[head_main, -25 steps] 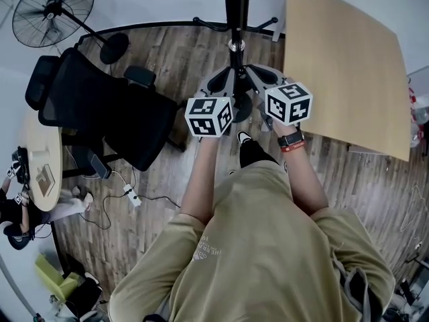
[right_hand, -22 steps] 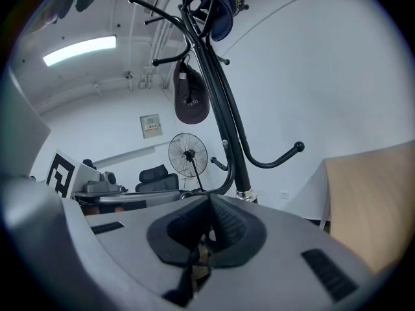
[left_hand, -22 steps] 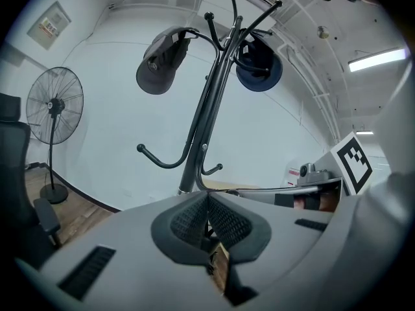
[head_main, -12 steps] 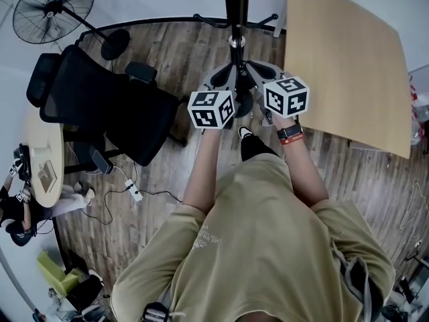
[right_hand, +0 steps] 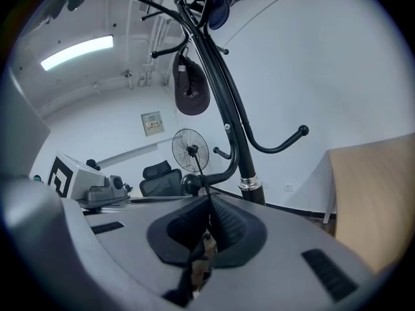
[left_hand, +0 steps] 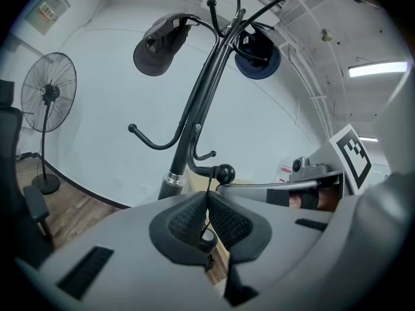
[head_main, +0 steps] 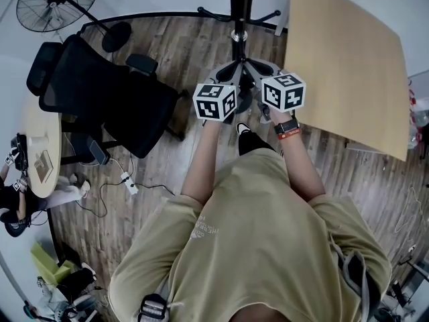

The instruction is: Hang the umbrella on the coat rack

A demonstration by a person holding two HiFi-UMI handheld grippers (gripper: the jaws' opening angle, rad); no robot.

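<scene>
The black coat rack (left_hand: 194,118) stands just ahead of both grippers, its pole (head_main: 240,5) at the top of the head view. A low hook ends in a ball (left_hand: 225,172), also in the right gripper view (right_hand: 190,184). My left gripper (left_hand: 207,198) is shut on a thin black umbrella strap (left_hand: 207,185) that runs up to that ball. My right gripper (right_hand: 209,199) is shut on the same strap from the other side. A patterned part of the umbrella (right_hand: 201,261) shows below the right jaws. In the head view both grippers (head_main: 224,86) (head_main: 265,79) meet at the pole and hide the umbrella.
Two caps hang high on the rack: a dark one (left_hand: 162,44) and a blue one (left_hand: 258,54). A black office chair (head_main: 107,106) and a standing fan (head_main: 57,2) are to the left. A wooden table (head_main: 348,66) is at the right. Cables (head_main: 127,183) lie on the floor.
Both grippers have moved a little forward, closer to the rack's pole, still side by side and shut.
</scene>
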